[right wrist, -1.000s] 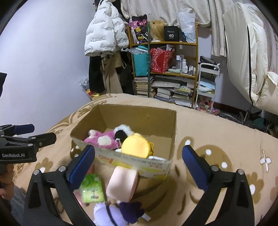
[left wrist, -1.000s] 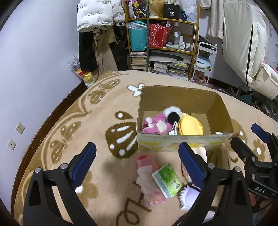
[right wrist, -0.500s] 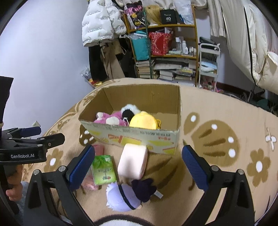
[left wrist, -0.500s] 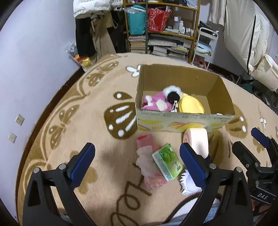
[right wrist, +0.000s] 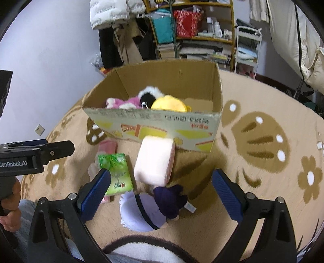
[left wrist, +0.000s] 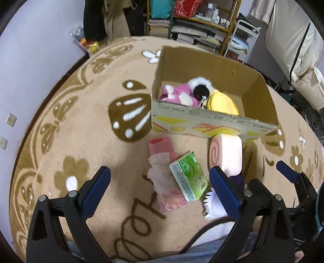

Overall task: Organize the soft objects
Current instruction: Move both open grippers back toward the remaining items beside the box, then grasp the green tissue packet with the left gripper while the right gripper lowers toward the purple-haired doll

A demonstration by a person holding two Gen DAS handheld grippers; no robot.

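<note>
While both claws, left claw (left wrist: pixel 160 188) and right claw (right wrist: pixel 162 187), hang wide and empty, a pink roll plush (right wrist: pixel 155 161) leans against the cardboard box (right wrist: pixel 162 126).

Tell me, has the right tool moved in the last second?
Yes. The right tool pulled back and tilted down: the cardboard box sits higher in its view, and the purple plush doll shows fully.

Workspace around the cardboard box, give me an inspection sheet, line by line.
Surface: tan patterned rug.
Job's things: cardboard box holds pink plush and yellow plush; swirl roll cushion, purple-haired doll, green tissue pack and pink packets lie outside it.
Clutter: nothing seen elsewhere on the rug.
Grippers: left gripper and right gripper open, empty.
Cables: nothing seen.
Surroundings: crowded shelf, hanging coats.
</note>
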